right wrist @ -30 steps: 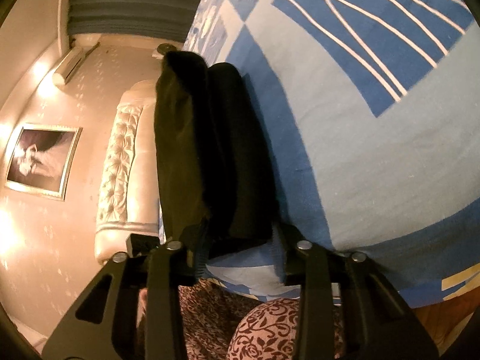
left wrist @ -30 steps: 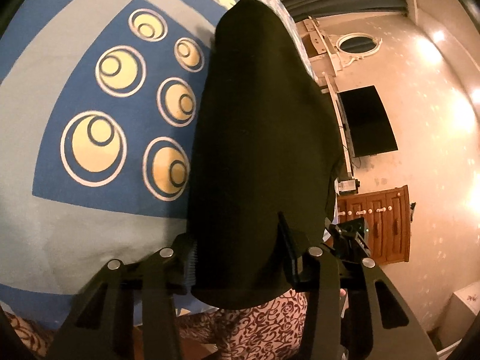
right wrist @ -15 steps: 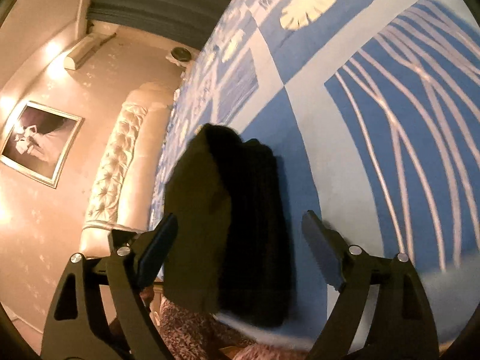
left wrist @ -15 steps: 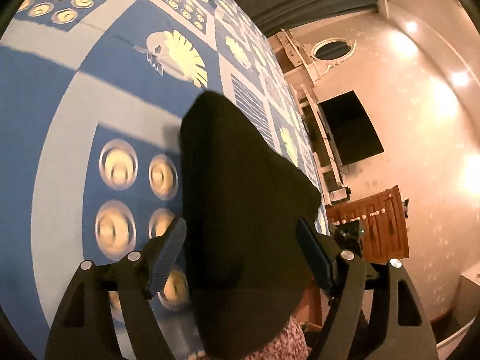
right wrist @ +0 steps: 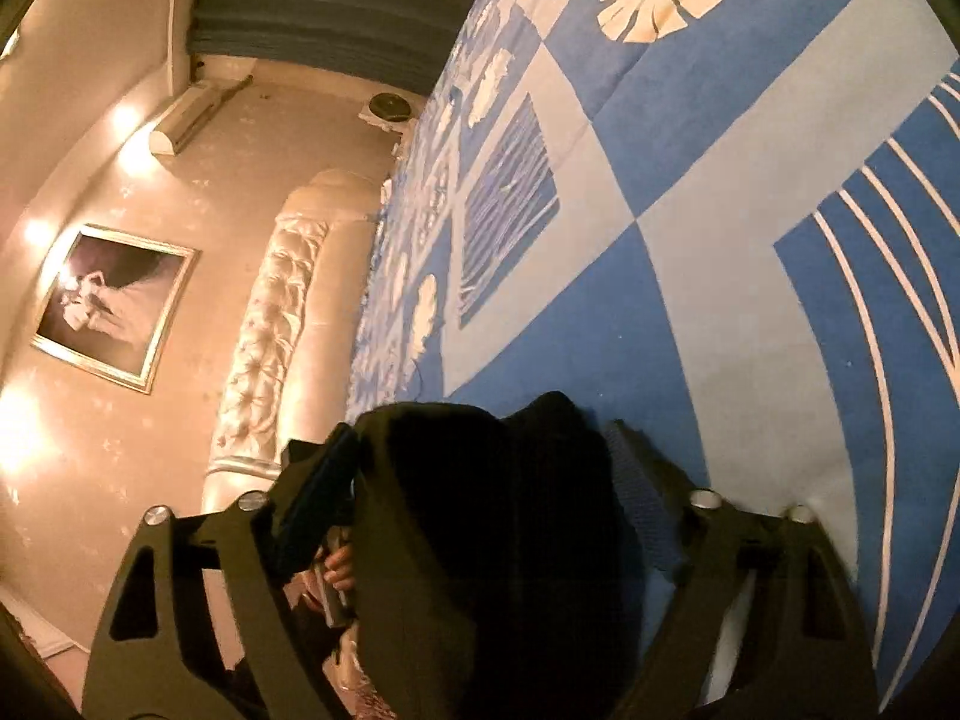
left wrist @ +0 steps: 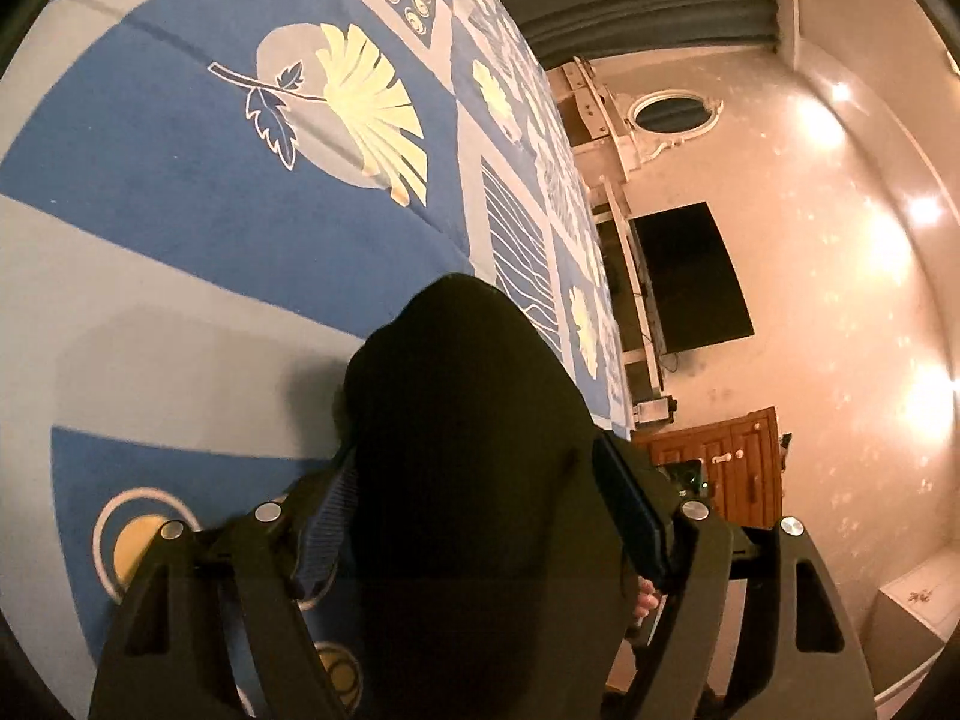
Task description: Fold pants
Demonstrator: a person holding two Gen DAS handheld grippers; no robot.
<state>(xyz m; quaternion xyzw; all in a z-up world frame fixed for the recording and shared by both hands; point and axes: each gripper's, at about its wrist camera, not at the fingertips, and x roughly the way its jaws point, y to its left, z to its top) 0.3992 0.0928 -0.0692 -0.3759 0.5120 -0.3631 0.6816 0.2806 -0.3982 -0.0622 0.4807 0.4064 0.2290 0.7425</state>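
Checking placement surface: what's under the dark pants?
The dark pants lie on the blue patterned bedspread, between both grippers' fingers. The fabric directly beneath, and any inner folds, are covered and cannot be seen.

We see black pants [left wrist: 474,420], plain and unpatterned. The bedspread [left wrist: 198,192] is a patchwork of deep blue and pale grey-blue blocks, printed with cream leaves, cream-and-white ringed circles and thin white curved stripes. Each gripper is black, the left gripper [left wrist: 480,516] with blue finger pads [left wrist: 330,516].

pants [left wrist: 474,420] on bedspread [left wrist: 198,192], between each gripper's jaws, headboard [right wrist: 270,324] behind
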